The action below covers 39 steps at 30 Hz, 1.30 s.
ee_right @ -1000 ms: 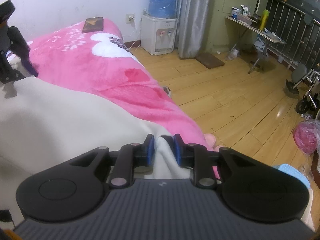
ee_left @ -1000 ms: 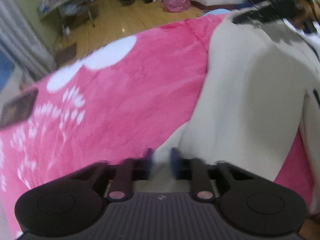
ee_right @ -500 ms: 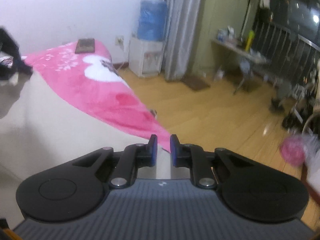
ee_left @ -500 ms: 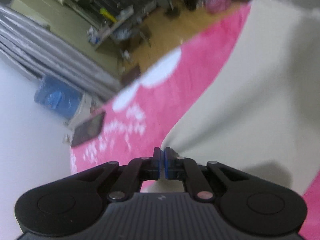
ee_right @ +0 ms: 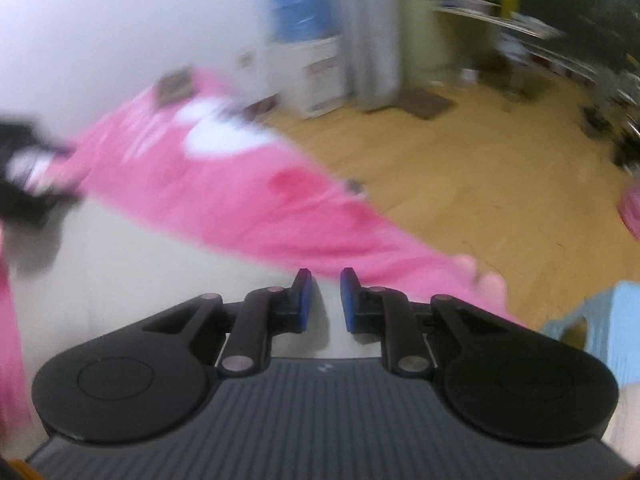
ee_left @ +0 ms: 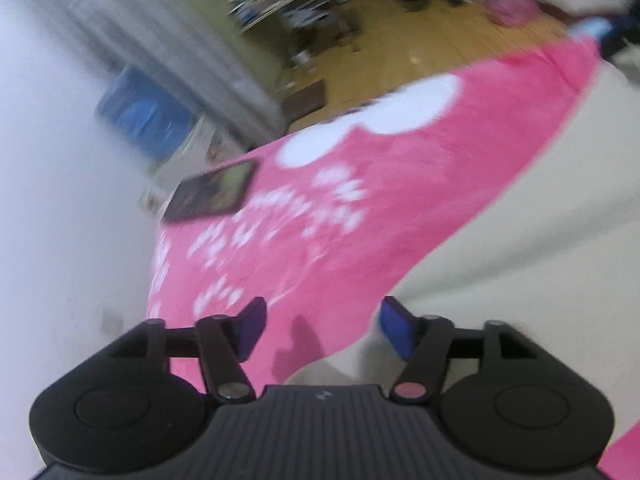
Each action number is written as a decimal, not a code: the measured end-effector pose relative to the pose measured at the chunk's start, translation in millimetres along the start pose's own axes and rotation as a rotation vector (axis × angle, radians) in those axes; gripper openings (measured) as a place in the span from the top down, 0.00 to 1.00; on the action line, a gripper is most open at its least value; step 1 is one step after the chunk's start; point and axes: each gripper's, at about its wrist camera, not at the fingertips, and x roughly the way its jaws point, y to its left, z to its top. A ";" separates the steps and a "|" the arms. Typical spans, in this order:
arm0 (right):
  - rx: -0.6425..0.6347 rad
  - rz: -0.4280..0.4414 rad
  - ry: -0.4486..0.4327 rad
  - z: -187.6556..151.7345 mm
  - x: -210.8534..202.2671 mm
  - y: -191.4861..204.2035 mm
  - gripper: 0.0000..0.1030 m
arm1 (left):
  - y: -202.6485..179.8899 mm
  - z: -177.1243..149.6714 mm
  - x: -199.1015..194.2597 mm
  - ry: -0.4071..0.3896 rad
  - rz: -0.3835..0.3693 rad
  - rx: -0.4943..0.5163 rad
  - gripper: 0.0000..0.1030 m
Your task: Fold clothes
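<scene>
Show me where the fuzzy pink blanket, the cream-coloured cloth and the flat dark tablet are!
fuzzy pink blanket (ee_left: 360, 240), left wrist view, its flowery middle.
cream-coloured cloth (ee_left: 540, 240), left wrist view, its broad flat part.
flat dark tablet (ee_left: 212, 194), left wrist view, centre of its screen.

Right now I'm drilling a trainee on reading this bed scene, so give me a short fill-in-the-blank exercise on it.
1. The cream garment lies on a ____ blanket.
2. The left gripper has just been opening; its fingers stand ____, gripping nothing.
3. The dark flat device rests on the blanket near the ____.
4. Past the bed the floor is ____.

Missing words: pink; apart; wall; wooden
</scene>
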 end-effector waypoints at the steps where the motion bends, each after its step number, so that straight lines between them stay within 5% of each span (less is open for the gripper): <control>1: 0.034 -0.010 -0.005 2.4 -5.0 -5.6 0.84 | 15.3 -1.5 -5.9 0.016 0.007 -0.055 0.30; 6: 0.236 0.064 -0.033 4.2 -55.3 -30.0 0.84 | 105.2 -28.2 -17.7 0.151 0.073 -0.390 0.30; 9: 0.363 0.167 -0.048 -6.4 -103.8 -36.7 0.82 | 145.8 -58.2 -9.9 0.263 -0.020 -0.624 0.31; 12: 0.483 0.247 -0.052 -23.4 -151.1 -37.0 0.81 | 142.5 -89.2 0.1 0.329 -0.160 -0.774 0.30; 16: 0.595 0.244 -0.077 -55.5 -211.0 -32.1 0.79 | 114.7 -127.0 13.8 0.419 -0.270 -0.975 0.31; 19: 0.671 0.193 -0.099 -86.3 -247.4 -28.1 0.76 | 95.1 -143.4 12.1 0.393 -0.236 -1.111 0.33; 20: 0.698 0.177 -0.105 -96.8 -254.5 -26.6 0.75 | 91.4 -144.0 10.1 0.373 -0.212 -1.131 0.37; 24: 0.836 0.134 -0.124 -139.5 -267.1 -25.6 0.75 | 84.9 -132.6 0.6 0.280 -0.194 -1.103 0.79; 31: 0.893 0.077 -0.110 -173.0 -265.5 -25.8 0.75 | 73.6 -114.6 -2.1 0.229 0.003 -0.937 0.87; 34: 0.879 0.071 -0.095 -179.5 -262.1 -28.0 0.75 | 68.5 -112.4 10.1 0.233 0.013 -0.859 0.79; 36: 0.866 0.060 -0.077 -182.7 -256.8 -29.0 0.75 | 69.1 -113.9 8.2 0.229 0.030 -0.814 0.62; 38: 0.840 0.041 -0.057 -185.4 -253.1 -28.3 0.75 | 76.7 -118.3 2.9 0.247 0.071 -0.821 0.17; 39: 0.825 0.043 -0.047 -186.0 -250.8 -26.6 0.75 | 82.6 -122.2 -3.3 0.241 0.090 -0.846 0.14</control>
